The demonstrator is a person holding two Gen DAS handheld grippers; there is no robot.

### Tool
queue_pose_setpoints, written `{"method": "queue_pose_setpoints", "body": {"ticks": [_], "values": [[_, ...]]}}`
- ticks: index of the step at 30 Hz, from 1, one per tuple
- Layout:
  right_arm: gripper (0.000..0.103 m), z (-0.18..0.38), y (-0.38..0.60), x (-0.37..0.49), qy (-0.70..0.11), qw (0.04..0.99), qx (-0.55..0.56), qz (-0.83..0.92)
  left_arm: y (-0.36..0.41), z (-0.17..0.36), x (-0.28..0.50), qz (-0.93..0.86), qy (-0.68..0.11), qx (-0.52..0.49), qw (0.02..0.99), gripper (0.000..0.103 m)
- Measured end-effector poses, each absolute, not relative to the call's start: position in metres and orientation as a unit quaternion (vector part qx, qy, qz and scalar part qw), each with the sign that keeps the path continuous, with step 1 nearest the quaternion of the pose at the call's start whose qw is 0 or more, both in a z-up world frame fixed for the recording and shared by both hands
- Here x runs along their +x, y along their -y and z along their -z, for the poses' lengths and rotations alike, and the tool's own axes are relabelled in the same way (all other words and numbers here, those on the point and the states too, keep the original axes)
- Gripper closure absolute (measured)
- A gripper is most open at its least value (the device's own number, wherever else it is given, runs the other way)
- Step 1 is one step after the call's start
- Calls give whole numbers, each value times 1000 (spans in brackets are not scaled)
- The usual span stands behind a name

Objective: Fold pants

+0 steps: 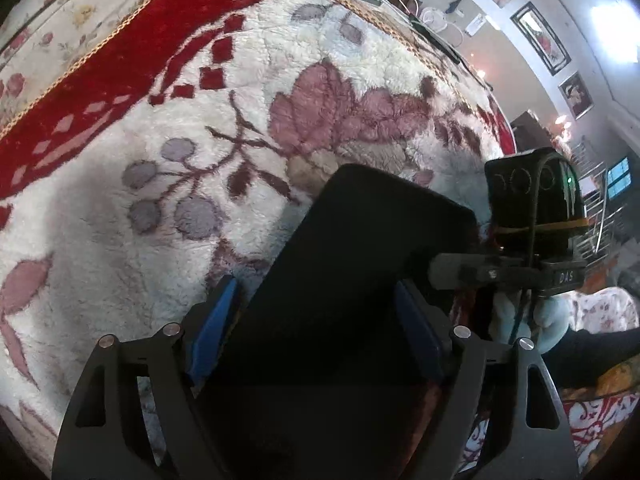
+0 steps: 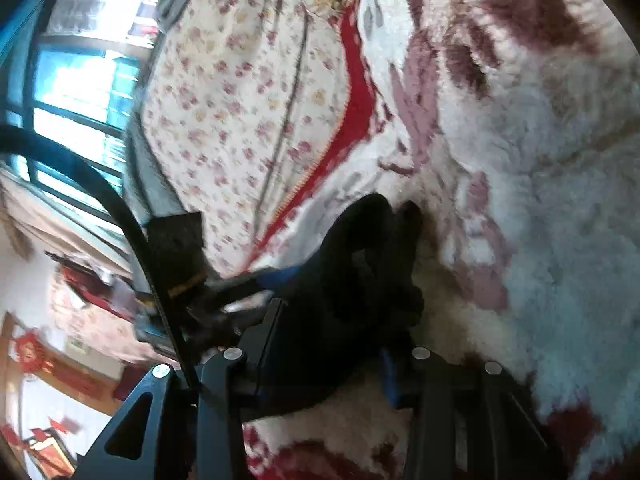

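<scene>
Our left gripper (image 1: pixel 316 332) stands wide, blue pads (image 1: pixel 214 330) clear of the folded black pants (image 1: pixel 352 264) between them. Our right gripper (image 2: pixel 320 320) clamps narrow on bunched pants fabric. The pants lie on the fleecy floral blanket (image 1: pixel 160 184).

"DAS" stands in white on the right tongs' (image 1: pixel 452 276) black mount (image 1: pixel 566 278).

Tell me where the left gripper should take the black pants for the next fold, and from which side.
Probably the far rounded edge of the pants, coming from above and in front, along the fingers' line. In the left wrist view the folded cloth lies flat on the fleece blanket, running between the open left gripper; that free edge sits clear. The right gripper seems bunched into cloth alongside.
</scene>
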State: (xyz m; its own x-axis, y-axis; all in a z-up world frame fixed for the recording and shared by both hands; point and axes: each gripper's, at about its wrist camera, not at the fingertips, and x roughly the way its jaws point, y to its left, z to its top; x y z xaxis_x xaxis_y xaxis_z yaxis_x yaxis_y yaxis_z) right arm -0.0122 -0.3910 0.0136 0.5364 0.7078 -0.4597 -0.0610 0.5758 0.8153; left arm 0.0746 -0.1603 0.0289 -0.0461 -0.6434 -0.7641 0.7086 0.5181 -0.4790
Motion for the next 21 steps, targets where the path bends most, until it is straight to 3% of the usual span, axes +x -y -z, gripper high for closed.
{"method": "queue_pose_setpoints", "body": {"ticks": [1,2,3,4,6,7,21], "values": [[72,-13,389,-12,-413,787,388,-243,164,-29,72,482,-526,49,699,39],[79,-13,389,-12,-409,790,387,-243,167,-29,69,471,-519,70,710,55],[86,-12,387,-11,-408,790,385,-246,168,-28,68,461,-513,78,719,63],[87,-11,386,-10,-408,788,387,-251,166,-28,71,460,-515,66,721,66],[91,-13,386,-10,-398,780,401,-268,160,-30,75,453,-519,40,723,84],[93,-14,388,-11,-390,775,412,-278,157,-32,75,455,-516,35,725,87],[93,-114,312,-31,-331,783,328,-412,65,-132,20,426,-399,-26,812,92]]}}
